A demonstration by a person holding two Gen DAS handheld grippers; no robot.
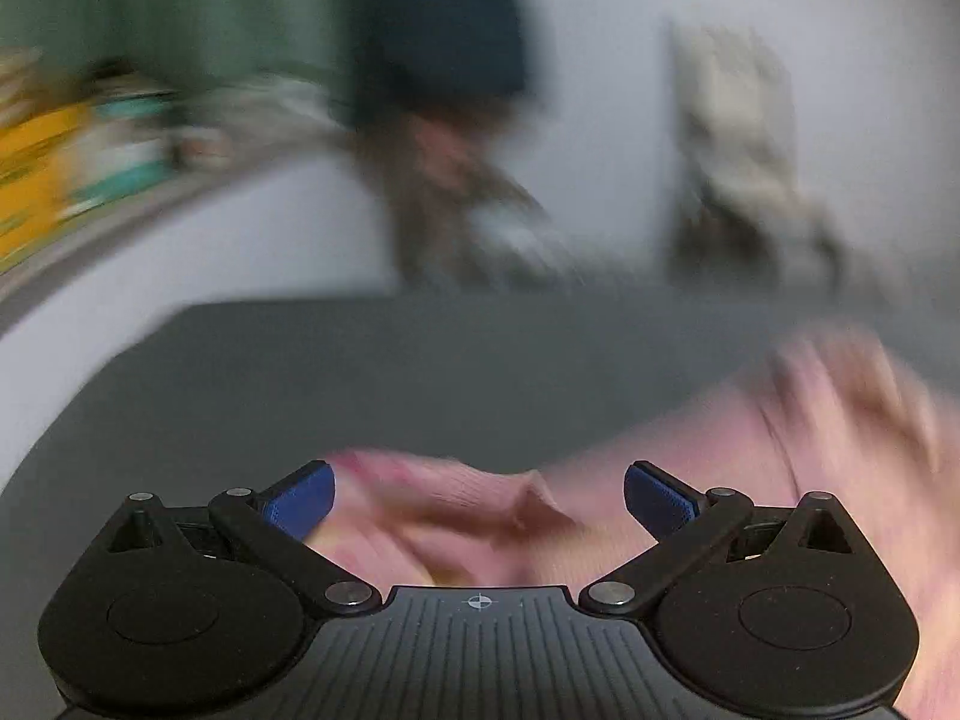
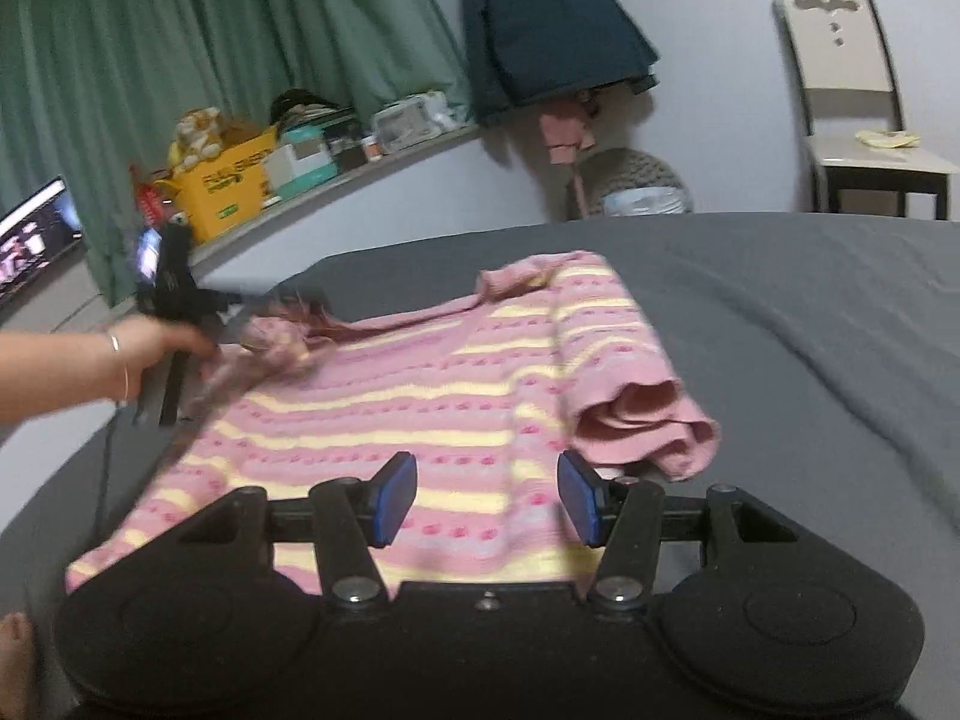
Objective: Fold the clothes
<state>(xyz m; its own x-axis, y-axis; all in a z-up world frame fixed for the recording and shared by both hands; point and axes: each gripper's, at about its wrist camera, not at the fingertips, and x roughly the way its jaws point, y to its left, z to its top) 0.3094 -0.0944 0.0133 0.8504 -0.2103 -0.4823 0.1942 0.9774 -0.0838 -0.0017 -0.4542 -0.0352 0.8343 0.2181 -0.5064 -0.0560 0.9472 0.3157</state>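
A pink sweater with yellow stripes (image 2: 456,396) lies flat on the grey bed sheet (image 2: 780,300). Its right sleeve (image 2: 642,414) is folded over the body, with the cuff pointing toward me. My right gripper (image 2: 487,498) hovers open over the sweater's lower part, with nothing pressed between its blue pads. At the sweater's left edge a hand (image 2: 150,348) holds my left gripper (image 2: 228,309), and the other sleeve (image 2: 276,342) next to it is blurred by motion. In the left wrist view my left gripper (image 1: 480,501) stands wide open above blurred pink knit (image 1: 456,516).
A shelf (image 2: 360,180) along the left wall holds a yellow box (image 2: 228,186), soft toys and small boxes under green curtains. A screen (image 2: 36,228) glows at far left. A dark jacket (image 2: 540,30) hangs on the wall, and a chair (image 2: 858,120) stands behind the bed.
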